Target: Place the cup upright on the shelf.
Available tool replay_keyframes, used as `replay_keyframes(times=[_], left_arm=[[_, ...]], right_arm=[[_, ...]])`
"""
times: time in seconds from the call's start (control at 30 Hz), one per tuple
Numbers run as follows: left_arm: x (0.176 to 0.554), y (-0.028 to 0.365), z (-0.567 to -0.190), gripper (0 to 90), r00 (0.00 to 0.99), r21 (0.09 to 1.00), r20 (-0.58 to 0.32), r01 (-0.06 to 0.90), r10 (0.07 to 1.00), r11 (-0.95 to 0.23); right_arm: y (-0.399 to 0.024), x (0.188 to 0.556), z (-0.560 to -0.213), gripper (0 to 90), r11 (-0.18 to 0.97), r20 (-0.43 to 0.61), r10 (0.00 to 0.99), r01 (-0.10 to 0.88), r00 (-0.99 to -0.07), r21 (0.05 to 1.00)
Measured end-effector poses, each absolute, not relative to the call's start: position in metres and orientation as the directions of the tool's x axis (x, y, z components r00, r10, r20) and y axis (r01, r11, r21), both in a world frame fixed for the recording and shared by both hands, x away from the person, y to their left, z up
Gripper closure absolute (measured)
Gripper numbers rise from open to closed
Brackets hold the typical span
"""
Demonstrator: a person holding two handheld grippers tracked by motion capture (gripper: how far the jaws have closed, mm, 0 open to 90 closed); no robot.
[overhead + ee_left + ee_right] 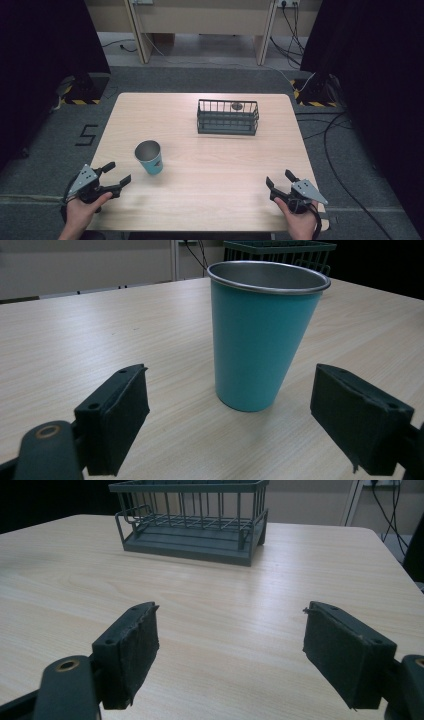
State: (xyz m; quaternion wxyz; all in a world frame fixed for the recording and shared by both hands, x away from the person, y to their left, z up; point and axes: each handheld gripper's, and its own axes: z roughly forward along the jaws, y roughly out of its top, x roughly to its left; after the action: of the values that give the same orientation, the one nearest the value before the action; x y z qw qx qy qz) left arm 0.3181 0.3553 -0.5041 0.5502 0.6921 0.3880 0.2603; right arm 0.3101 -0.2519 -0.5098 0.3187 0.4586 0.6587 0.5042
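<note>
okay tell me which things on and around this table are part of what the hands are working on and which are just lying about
Part of the work:
- teal cup, upright, right ahead of the open left tool
- wire basket, likely where the cup goes
- right tool, open, apart from both

Just lying about:
- small round thing in the basket
- cables on the floor

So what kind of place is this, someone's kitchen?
Probably not: it looks like a lab or recording setup. A pale wooden table stands on grey carpet between black curtains, with loose cables on the floor and a hand-held claw near a teal metal cup.
</note>
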Motion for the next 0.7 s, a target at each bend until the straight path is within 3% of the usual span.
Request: replay_keyframes(times=[0.7], left_arm=[[0.334,0.341,-0.502,14.3,0.617,0.961,-0.072,0.252,0.783,-0.110]], right_arm=[[-0.248,0.315,-0.511,21.5,0.077,0.054,0.917,0.309,-0.394,0.948]])
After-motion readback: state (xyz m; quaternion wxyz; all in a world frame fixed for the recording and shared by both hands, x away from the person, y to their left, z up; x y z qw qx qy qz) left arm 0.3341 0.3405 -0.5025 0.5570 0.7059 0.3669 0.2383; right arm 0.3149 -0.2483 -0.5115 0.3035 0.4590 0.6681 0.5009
